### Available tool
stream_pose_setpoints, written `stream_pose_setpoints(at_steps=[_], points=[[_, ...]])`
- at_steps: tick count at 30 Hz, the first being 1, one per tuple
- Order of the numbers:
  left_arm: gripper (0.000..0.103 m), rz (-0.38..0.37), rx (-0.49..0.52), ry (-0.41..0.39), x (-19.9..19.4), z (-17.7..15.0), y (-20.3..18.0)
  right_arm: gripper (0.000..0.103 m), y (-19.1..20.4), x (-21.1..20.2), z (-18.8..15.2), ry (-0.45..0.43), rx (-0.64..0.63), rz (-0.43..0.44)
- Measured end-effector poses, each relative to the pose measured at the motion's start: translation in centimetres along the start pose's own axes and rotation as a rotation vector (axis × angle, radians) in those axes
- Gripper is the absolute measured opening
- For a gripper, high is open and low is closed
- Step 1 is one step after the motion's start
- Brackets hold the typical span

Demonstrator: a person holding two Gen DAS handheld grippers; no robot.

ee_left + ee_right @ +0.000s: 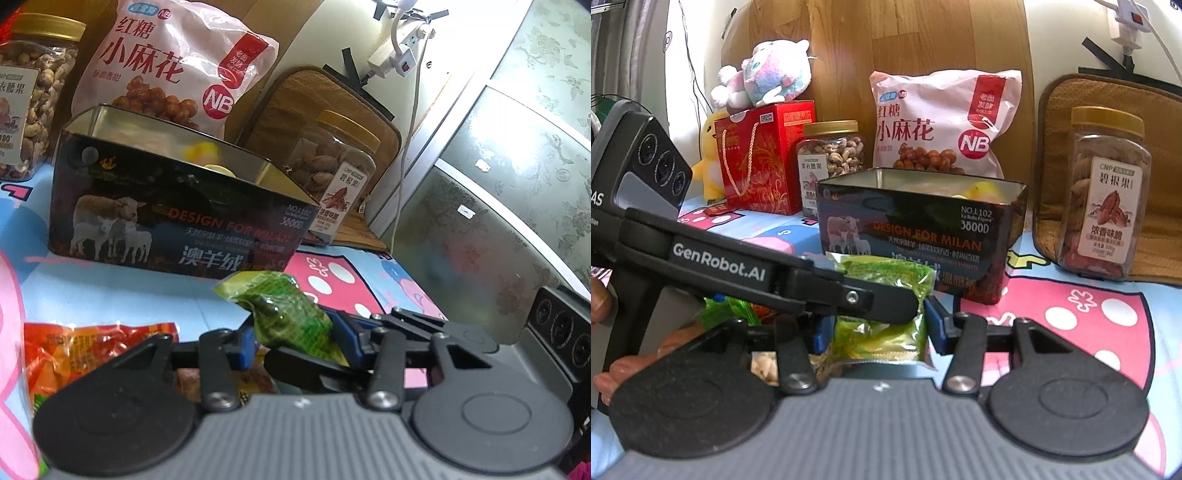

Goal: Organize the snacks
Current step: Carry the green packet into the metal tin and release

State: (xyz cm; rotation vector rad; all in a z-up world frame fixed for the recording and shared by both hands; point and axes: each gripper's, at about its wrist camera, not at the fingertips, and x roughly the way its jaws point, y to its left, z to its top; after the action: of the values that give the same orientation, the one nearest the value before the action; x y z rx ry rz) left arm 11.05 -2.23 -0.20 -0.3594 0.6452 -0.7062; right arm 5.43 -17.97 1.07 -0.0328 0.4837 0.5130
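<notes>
Open tin (916, 236) stands on the cartoon-print sheet (1089, 306), at twelve o'clock of both grippers. Left gripper (295, 332) and right gripper (875, 325) each clamp the green snack packet (882, 295). Recommend one releases before lifting over the rim.

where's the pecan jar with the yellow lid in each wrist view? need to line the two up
Left wrist: the pecan jar sits right of centre in the upper half, partly hidden behind the right end of the open dark tin.
Right wrist: the jar stands at the far right, apart from the tin, against a woven mat.
Shared landmark: the pink snack bag standing behind the tin.
</notes>
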Motion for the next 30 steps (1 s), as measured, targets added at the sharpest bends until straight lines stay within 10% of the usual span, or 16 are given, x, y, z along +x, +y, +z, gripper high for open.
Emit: stream_pose_setpoints(at_steps=[15, 22, 30], points=[[0.031, -0.015, -0.024, -0.032, -0.9, 0.4, -0.1, 0.053, 0.1, -0.6, 0.0, -0.040, 0.004, -0.005], [0.032, -0.040, -0.014, -0.107, -3.0, 5.9, -1.2, 0.053, 0.6, -0.8, 4.5, -0.155, -0.072, -0.040], [0.043, 0.137, -0.017, -0.075, 2.1, 12.5, 0.9, 0.060, -2.5, 6.2, 8.8, -0.139, -0.067, -0.147]])
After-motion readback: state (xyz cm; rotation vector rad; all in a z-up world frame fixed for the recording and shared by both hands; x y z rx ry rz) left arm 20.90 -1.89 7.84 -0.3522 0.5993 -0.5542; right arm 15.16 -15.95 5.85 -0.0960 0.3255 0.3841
